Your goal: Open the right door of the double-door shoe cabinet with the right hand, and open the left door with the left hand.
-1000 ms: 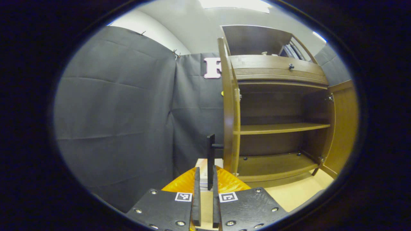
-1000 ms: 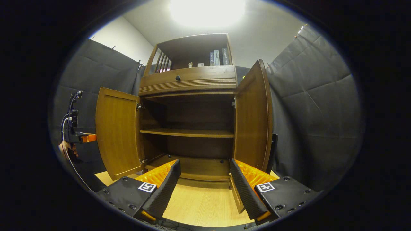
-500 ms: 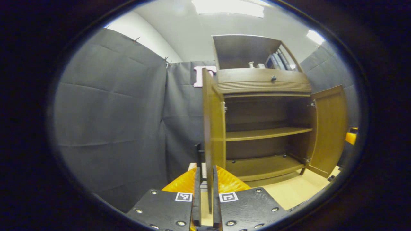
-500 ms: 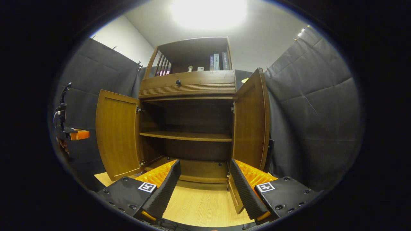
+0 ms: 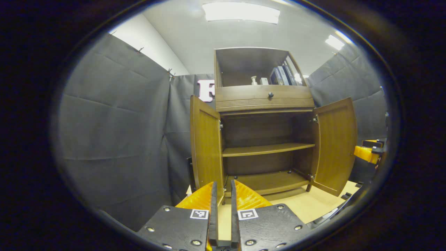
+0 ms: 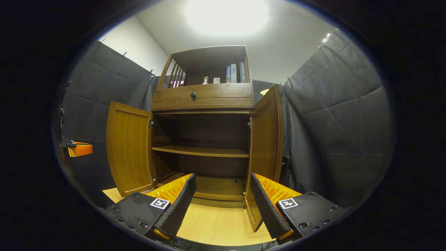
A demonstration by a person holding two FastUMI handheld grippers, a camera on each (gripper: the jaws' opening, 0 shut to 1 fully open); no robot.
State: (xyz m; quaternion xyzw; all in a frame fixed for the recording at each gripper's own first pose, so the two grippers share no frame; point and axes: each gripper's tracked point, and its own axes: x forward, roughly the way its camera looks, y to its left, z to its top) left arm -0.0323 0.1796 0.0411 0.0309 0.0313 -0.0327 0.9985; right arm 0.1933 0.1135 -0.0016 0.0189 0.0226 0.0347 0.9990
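The wooden shoe cabinet (image 5: 264,99) stands with both doors swung out. In the left gripper view its left door (image 5: 205,146) is just beyond my left gripper (image 5: 223,184), whose fingers are shut to a narrow slit with nothing between them. The door's dark handle (image 5: 190,170) is on its outer face, apart from the fingers. The right door (image 6: 266,139) hangs open just beyond my right gripper (image 6: 223,200), which is open and empty. The left door (image 6: 129,146) and the left gripper (image 6: 78,149) appear at the left of the right gripper view. The right gripper (image 5: 366,153) appears at the right edge of the left gripper view.
Inside the cabinet are a bare middle shelf (image 6: 202,151) and a bottom board (image 5: 271,181). Above sit a drawer with a dark knob (image 6: 192,94) and an upper shelf with books (image 6: 235,72). Light wooden floor (image 6: 216,223) lies in front. Black cloth walls close in on both sides.
My left gripper has let the left door's handle slip out and has drawn back and turned toward the cabinet front. The right gripper has backed off slightly, still open.
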